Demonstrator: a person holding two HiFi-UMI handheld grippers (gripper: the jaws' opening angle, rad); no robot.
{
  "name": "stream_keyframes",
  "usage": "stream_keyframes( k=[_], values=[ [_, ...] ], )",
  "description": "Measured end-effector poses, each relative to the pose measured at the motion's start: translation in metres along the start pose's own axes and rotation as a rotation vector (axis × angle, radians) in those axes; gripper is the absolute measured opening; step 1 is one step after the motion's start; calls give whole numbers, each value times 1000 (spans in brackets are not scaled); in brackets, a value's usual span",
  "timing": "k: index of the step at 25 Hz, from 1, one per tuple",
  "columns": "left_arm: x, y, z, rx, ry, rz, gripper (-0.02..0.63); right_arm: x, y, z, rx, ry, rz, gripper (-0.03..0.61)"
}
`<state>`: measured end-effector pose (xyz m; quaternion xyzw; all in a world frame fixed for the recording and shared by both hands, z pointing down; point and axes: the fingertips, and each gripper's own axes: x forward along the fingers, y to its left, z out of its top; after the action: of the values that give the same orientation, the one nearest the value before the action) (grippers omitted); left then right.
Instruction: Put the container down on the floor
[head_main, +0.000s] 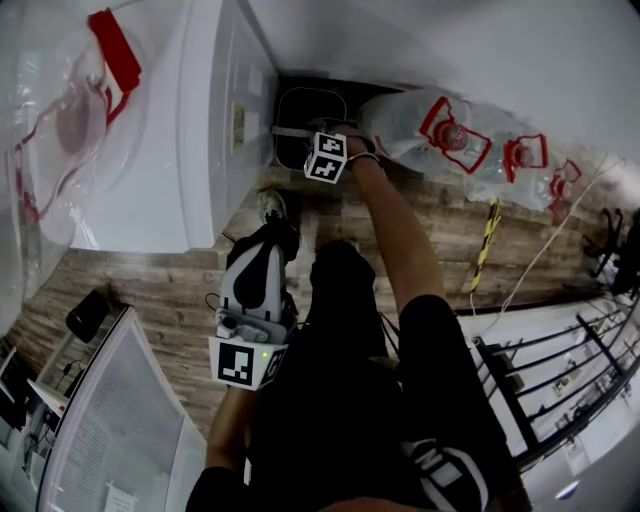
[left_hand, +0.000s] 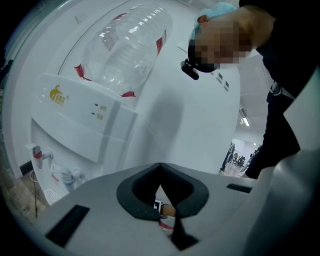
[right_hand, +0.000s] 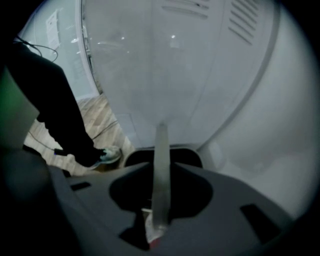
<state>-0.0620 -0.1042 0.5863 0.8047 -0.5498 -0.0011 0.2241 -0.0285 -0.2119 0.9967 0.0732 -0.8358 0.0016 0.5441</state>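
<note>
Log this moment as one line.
Right tongs: shut on handle | Left tongs: shut, empty | Bin: in corner beside water cooler

Head view stares steeply down; left gripper view tilts up, sharing the water dispenser (head_main: 205, 130) at ten o'clock; right gripper view hugs a vented panel (right_hand: 200, 55).

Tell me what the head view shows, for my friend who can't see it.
A person's right gripper is clamped on the grey strap handle of a dark open-topped container beside a white water dispenser. The left gripper hangs empty over the wooden plank floor, and clear plastic water bottles with red handles lie nearby.
</note>
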Motion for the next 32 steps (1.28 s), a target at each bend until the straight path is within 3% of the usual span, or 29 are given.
stream_keyframes(
  k=[18,32],
  values=[
    [9,4,-4,-34,-3,-11,31,20,-20,-4,-73,45,-20,107],
    [7,7,-7,-30,7,-16,31,19,-42,-10,-48,103,-82,115]
  ],
)
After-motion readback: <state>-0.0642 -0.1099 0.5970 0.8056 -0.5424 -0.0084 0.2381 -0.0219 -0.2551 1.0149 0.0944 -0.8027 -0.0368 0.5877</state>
